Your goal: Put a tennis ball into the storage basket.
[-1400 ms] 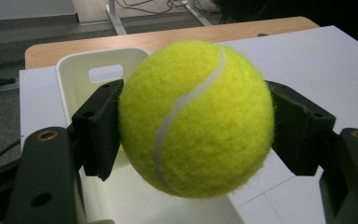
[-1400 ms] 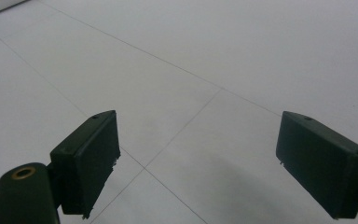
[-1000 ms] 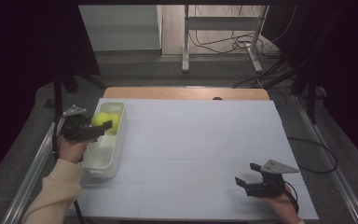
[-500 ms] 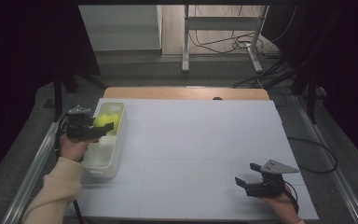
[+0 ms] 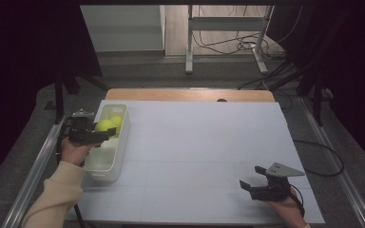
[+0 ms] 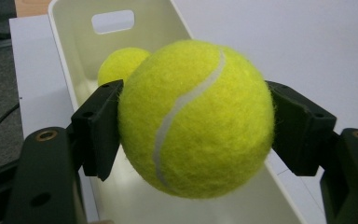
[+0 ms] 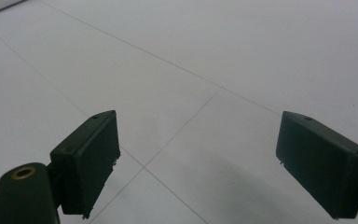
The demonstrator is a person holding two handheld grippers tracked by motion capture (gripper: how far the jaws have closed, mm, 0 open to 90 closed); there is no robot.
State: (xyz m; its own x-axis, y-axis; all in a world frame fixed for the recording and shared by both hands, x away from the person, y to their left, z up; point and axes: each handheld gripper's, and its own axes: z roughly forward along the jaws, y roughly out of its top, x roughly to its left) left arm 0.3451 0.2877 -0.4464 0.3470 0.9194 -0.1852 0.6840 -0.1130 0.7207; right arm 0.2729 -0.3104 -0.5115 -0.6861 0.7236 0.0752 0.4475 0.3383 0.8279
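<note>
My left gripper (image 5: 105,132) (image 6: 193,126) is shut on a yellow tennis ball (image 6: 193,116) (image 5: 104,126), held just above the white bin (image 5: 105,161) (image 6: 144,28) at the table's left side. A second tennis ball (image 6: 119,63) (image 5: 117,120) lies inside the bin toward its far end. At the front right of the table my right gripper (image 5: 245,185) (image 7: 198,163) rests with its jaws wide open and nothing between them, over bare white tabletop.
The white tabletop (image 5: 204,142) has a wooden strip (image 5: 190,94) along its far edge. Metal rails (image 5: 33,166) run along both sides. A stand and cables (image 5: 228,42) sit on the floor beyond the table.
</note>
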